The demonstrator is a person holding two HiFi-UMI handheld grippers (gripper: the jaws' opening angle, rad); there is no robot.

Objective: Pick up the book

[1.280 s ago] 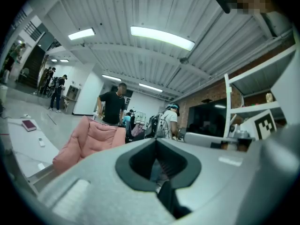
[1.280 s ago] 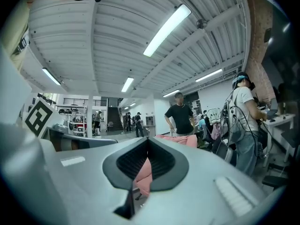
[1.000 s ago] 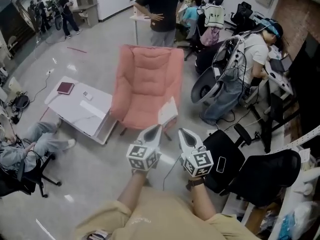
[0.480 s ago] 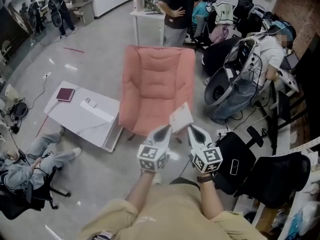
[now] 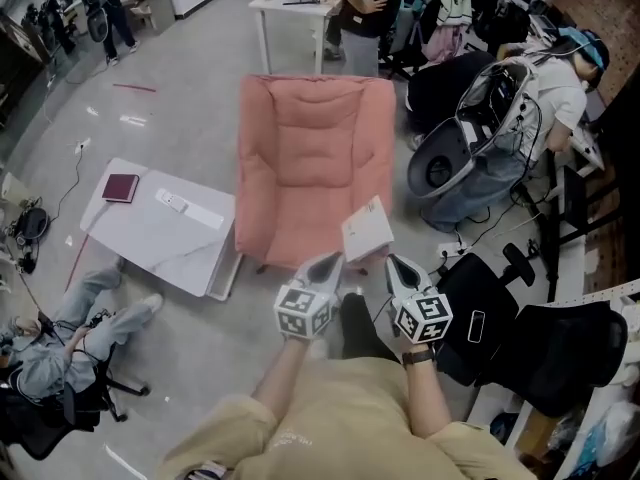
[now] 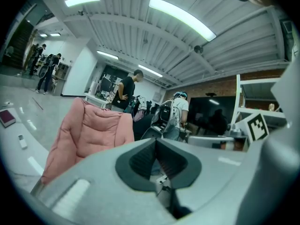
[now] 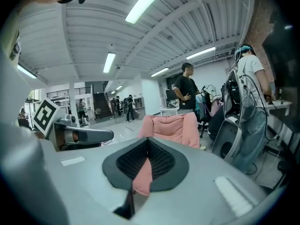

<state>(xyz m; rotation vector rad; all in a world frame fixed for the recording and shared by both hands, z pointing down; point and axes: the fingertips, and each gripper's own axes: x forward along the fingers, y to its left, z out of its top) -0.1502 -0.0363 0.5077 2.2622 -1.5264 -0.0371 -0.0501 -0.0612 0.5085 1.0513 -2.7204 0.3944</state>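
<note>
A pale book [image 5: 367,230] lies on the front right of the pink chair's seat [image 5: 300,158]. A maroon book [image 5: 121,187] rests on the far left corner of a low white table [image 5: 150,243]; the left gripper view shows this maroon book [image 6: 6,117] at its left edge. My left gripper [image 5: 325,264] and right gripper [image 5: 398,265] are side by side just short of the chair's front edge, either side of the pale book and below it. Both are shut with nothing between the jaws. The chair [image 6: 89,130] fills the left gripper view beyond the left gripper [image 6: 156,140]. Past the right gripper [image 7: 147,139], the chair [image 7: 171,128] stands ahead.
A remote [image 5: 172,203] lies on the table. A person [image 5: 365,8] stands behind the chair beside a white desk. A grey pod seat [image 5: 470,158] and a black office chair [image 5: 540,338] stand to the right. Someone sits on the floor [image 5: 60,318] at left.
Both grippers and the head view have moved forward and down toward the pink chair. The pale book now lies just above the fingertips. Both stay shut.
</note>
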